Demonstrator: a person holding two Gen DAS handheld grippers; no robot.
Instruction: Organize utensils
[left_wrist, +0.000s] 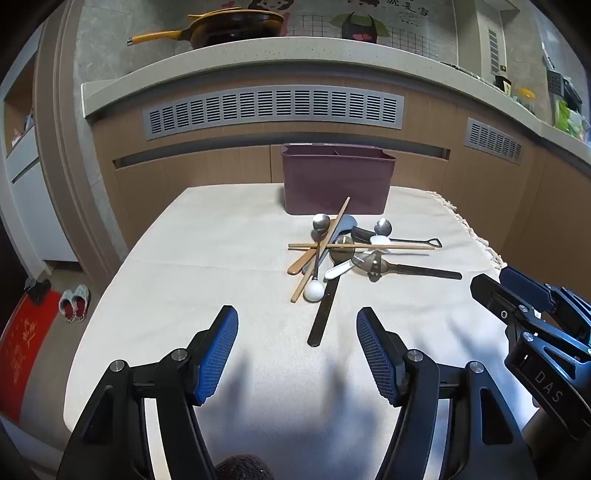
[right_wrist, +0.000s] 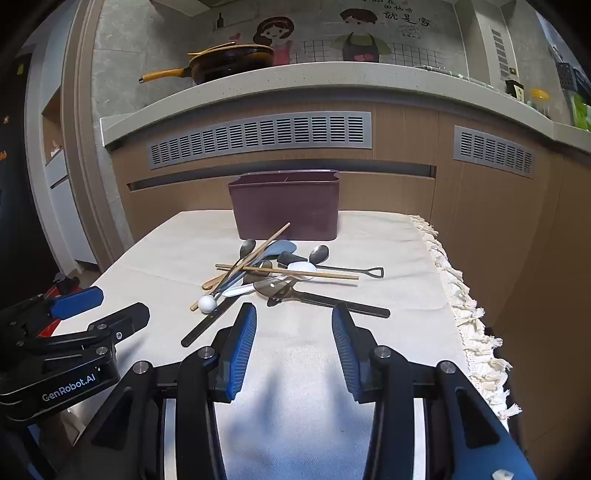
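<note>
Utensils (left_wrist: 343, 251) lie tangled mid-table just near of the maroon holder (left_wrist: 336, 181), both the left gripper (left_wrist: 297, 354) and right gripper (right_wrist: 293, 347) spread apart and empty, so lifting one crossed chopstick (left_wrist: 360, 246) could drag neighbours off.

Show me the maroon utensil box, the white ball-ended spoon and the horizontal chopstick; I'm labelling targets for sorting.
maroon utensil box (left_wrist: 334, 184): left wrist view, front wall.
white ball-ended spoon (left_wrist: 314, 291): left wrist view, the white ball end.
horizontal chopstick (right_wrist: 328, 274): right wrist view, right half of the shaft.
</note>
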